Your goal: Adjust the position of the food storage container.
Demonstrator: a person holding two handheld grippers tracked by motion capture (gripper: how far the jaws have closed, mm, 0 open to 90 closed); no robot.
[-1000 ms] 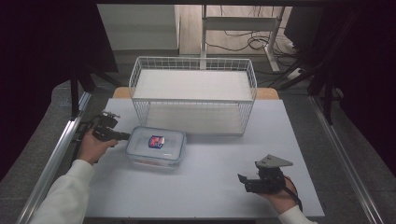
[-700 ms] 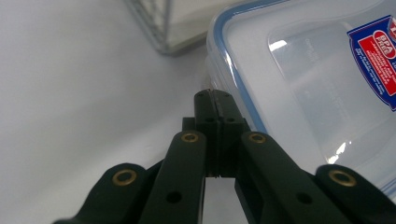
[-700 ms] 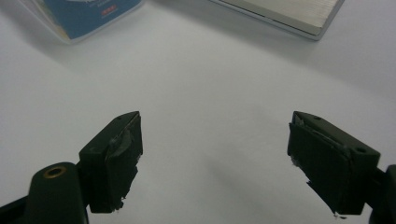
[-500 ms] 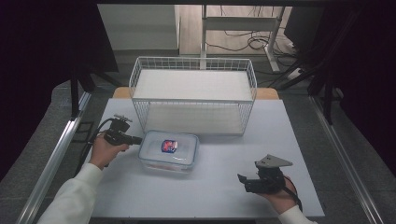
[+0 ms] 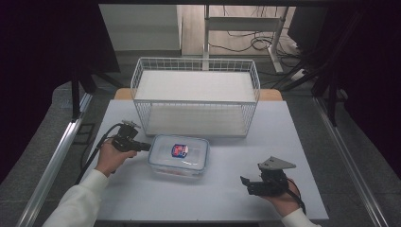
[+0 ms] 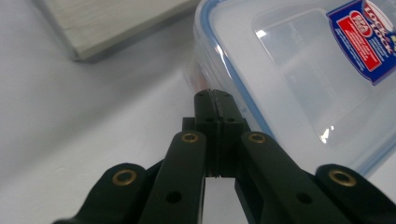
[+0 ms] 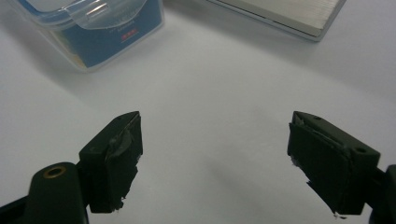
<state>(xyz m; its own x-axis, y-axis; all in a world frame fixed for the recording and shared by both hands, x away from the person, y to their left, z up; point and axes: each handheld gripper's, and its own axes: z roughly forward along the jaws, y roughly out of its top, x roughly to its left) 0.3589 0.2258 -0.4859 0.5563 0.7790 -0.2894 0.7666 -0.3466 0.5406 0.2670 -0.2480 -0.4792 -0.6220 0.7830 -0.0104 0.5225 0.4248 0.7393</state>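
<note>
A clear plastic food box with a blue-rimmed lid and a red and blue label lies on the white table, just in front of the wire basket. My left gripper is shut, with nothing between its jaws, and its tips press against the box's left side. In the left gripper view the closed tips meet the edge of the box. My right gripper rests low at the front right, open and empty, apart from the box. Its two pads stand wide over bare table, with the box farther off.
A white wire basket on a pale board stands at the back middle of the table. The board's corner lies beyond my right gripper. Metal rails run along both table sides. A cable trails from my left gripper off the left edge.
My left hand has moved right with its shut gripper against the box, and the box has slid right across the table in front of the basket. The right hand has stayed put.
</note>
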